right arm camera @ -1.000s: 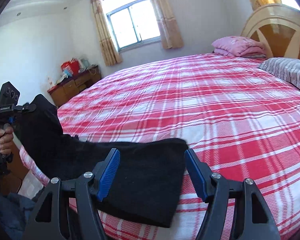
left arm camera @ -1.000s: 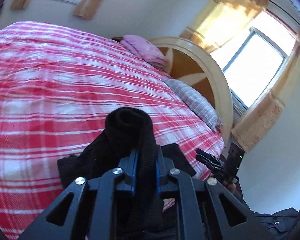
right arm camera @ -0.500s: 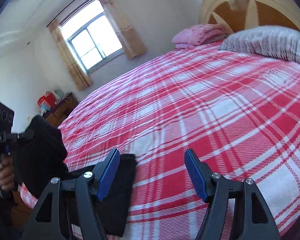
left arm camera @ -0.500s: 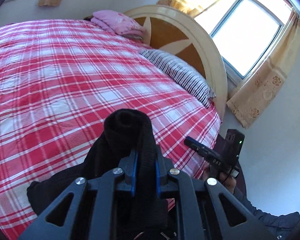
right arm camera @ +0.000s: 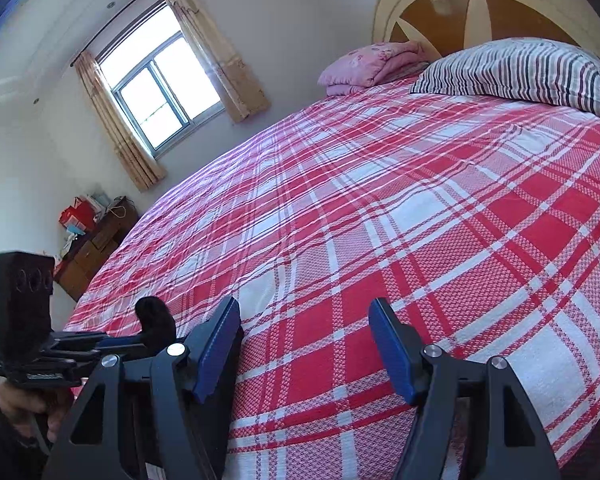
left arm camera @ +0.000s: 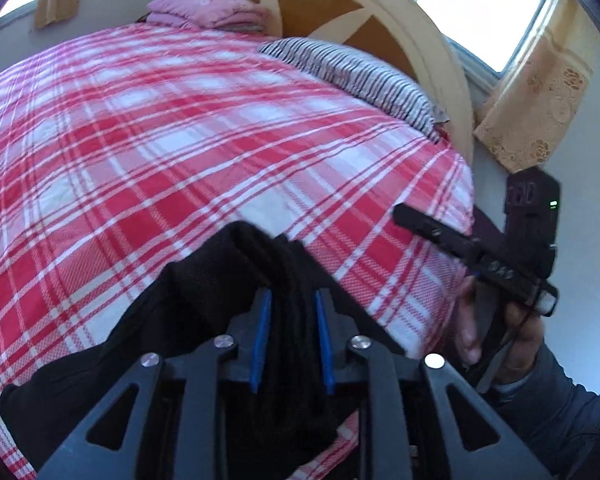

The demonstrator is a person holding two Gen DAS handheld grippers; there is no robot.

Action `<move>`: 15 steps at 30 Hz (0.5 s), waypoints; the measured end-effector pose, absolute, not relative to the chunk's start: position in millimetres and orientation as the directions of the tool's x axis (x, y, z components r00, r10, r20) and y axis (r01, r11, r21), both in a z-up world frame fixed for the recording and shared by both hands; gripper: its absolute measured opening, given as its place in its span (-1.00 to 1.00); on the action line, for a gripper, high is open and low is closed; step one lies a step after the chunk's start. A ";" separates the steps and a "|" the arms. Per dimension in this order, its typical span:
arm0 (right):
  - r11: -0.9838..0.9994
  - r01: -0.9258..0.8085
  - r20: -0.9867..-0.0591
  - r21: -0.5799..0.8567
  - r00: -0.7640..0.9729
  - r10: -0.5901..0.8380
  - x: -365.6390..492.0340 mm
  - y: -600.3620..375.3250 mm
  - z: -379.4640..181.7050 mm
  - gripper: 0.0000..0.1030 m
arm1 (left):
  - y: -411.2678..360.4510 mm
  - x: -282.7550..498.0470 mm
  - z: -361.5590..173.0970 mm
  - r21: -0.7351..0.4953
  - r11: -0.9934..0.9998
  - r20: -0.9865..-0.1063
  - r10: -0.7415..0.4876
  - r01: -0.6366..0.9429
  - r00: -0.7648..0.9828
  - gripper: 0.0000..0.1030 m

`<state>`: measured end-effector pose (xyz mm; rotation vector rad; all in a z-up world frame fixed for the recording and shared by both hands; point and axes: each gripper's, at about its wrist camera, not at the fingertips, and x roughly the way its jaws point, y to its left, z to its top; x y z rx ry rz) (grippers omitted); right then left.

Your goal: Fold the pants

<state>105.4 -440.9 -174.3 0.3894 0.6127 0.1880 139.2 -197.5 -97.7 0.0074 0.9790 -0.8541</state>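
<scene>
The black pants (left arm camera: 172,320) lie bunched over the near edge of the red plaid bed (left arm camera: 180,152). My left gripper (left arm camera: 290,312) is shut on a thick fold of them, which sticks up between the blue pads. In the right wrist view my right gripper (right arm camera: 304,344) is open and empty above the bedspread (right arm camera: 420,220), and only a black tuft of the pants (right arm camera: 154,316) shows in the left gripper at the far left. The right gripper also shows in the left wrist view (left arm camera: 480,256), held at the bed's right edge.
A striped pillow (right arm camera: 516,68) and a folded pink blanket (right arm camera: 372,66) lie by the round headboard (right arm camera: 480,4). A wooden dresser (right arm camera: 96,248) with clutter stands by the window wall. The wall is close on the right in the left wrist view.
My right gripper has let go and swung away from the pants toward the headboard; the cloth has left its view. My left gripper has swung the same way, still holding the fold.
</scene>
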 end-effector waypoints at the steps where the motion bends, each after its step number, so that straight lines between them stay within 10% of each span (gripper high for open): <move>1: 0.919 -0.063 -0.515 0.388 0.813 0.273 103.7 -437.4 -171.0 0.33 | -194.3 136.0 -90.7 -0.353 0.677 -0.713 -0.642 0.645 0.284 -0.45; 6: 0.940 -0.169 -0.445 0.297 0.846 0.293 81.1 -401.8 -137.9 0.33 | -151.9 114.4 -68.0 -0.176 0.752 -0.669 -0.565 0.636 0.483 0.52; 15: 0.916 -0.377 -0.557 0.138 0.735 0.386 79.0 -292.1 -138.9 0.35 | -62.2 109.6 -117.9 -0.134 0.886 -0.723 -0.393 0.443 0.568 0.52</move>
